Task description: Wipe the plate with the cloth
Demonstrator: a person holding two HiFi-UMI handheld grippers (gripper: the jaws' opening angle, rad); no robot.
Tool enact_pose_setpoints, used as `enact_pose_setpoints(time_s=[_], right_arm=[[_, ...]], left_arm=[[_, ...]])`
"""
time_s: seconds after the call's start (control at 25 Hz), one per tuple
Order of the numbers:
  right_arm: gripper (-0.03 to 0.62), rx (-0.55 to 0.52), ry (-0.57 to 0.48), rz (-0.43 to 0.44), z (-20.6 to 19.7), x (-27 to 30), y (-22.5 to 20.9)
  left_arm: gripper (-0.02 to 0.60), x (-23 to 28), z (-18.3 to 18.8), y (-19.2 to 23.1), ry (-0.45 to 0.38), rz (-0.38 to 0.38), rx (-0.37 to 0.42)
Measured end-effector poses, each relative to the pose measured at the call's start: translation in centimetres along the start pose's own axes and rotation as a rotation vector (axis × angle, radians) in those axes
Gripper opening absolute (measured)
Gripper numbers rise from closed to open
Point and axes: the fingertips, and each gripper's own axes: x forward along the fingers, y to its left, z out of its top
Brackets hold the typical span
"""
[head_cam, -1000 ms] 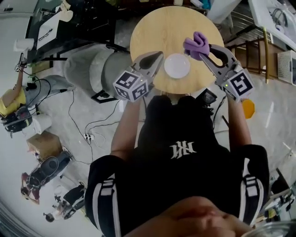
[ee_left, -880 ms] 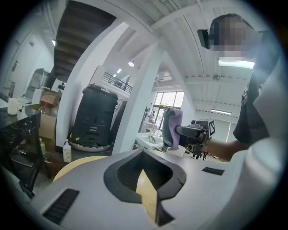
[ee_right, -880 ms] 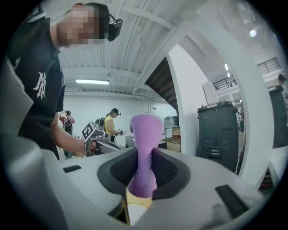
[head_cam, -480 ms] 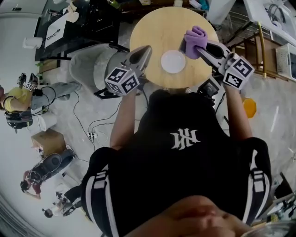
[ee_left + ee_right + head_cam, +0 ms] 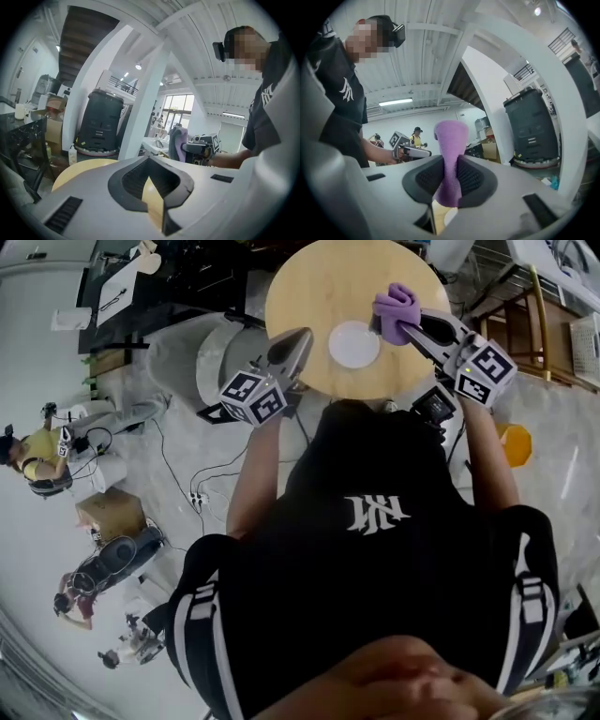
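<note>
Left gripper [image 5: 300,336], right gripper [image 5: 405,324] (both closed)

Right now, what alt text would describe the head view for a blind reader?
The right hand-held gripper clamps a purple cloth beside a white plate on a round wooden table, seen from above; the left hand-held gripper is shut and empty, and the person wears black.

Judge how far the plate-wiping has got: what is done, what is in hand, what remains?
Done: the purple cloth is picked up, pinched in the right gripper. In hand: that gripper holds it over the round table, just right of the white plate, not on it. Left: the wiping itself, which seems not begun. The left gripper is shut and empty at the table's left edge.
</note>
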Motion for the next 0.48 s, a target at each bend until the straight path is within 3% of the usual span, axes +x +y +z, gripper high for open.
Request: enact_pose_setpoints(time_s=[0.24,0.48], right_arm=[[0.072,-0.004,-0.005,-0.047,-0.4,-1.2,-0.3],[0.072,-0.032,0.013,-0.068,-0.1,-1.7,-0.6]], left_arm=[[0.002,0.6,-0.6,-0.6,0.013,-0.05,0.027],[0.002,1.0,-1.7,0.0,0.022,-0.04,-0.001]])
